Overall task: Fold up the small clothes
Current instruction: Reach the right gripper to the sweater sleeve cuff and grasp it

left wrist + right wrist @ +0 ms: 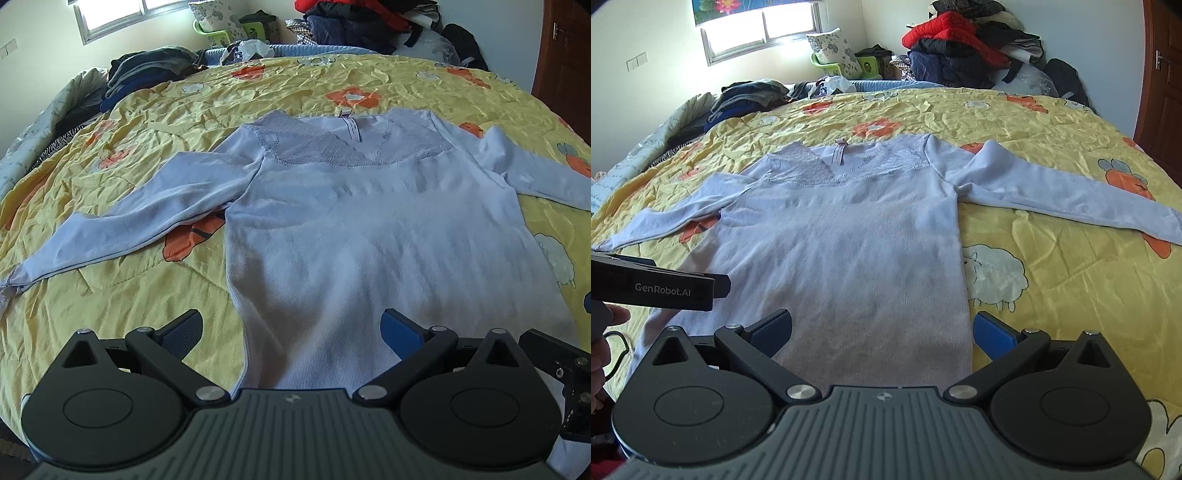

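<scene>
Both grippers, left [291, 328] and right [882, 328], hover with fingers spread wide, holding nothing, above the near hem of the lilac top [842, 236] spread flat on the bed [1034, 122]. Folding hasn't begun; next probably a sleeve [1071, 195] goes inward.

A pale lavender long-sleeved top [369, 229] with a lace yoke lies flat and unfolded, sleeves spread outward, on the bed.
</scene>
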The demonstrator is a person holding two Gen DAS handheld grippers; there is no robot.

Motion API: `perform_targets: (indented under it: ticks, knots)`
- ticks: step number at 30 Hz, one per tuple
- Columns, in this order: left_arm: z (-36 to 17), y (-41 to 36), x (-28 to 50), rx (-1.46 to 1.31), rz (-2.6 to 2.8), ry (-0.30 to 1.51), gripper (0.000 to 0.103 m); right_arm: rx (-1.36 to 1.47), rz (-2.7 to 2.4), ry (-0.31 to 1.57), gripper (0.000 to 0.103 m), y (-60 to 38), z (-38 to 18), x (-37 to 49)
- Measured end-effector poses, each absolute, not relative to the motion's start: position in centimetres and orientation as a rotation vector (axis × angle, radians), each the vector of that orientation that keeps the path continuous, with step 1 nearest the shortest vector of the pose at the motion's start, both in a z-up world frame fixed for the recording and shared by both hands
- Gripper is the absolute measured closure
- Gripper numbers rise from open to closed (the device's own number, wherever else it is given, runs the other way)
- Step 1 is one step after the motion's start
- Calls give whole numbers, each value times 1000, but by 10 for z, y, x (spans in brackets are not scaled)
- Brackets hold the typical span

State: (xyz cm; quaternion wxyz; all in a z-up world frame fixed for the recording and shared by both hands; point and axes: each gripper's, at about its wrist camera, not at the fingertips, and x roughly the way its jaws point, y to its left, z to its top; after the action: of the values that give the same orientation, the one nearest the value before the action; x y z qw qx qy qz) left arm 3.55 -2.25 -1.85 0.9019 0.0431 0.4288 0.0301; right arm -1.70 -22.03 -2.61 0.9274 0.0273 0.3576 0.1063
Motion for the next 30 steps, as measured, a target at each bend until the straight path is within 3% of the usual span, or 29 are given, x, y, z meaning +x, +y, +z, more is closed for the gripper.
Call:
perform_targets:
  ticks: [11, 20, 30]
  knots:
    - [-16, -41, 58, 92, 23, 831, 0, 33, 179, 638, 0, -244, -23, -2]
    - [-21, -53, 60, 77, -28, 766, 0, 137, -43, 559, 0, -343, -28, 17]
    - [-29, -57, 63, 82, -59, 775, 0, 617, -240, 444, 1, -489, -69, 39]
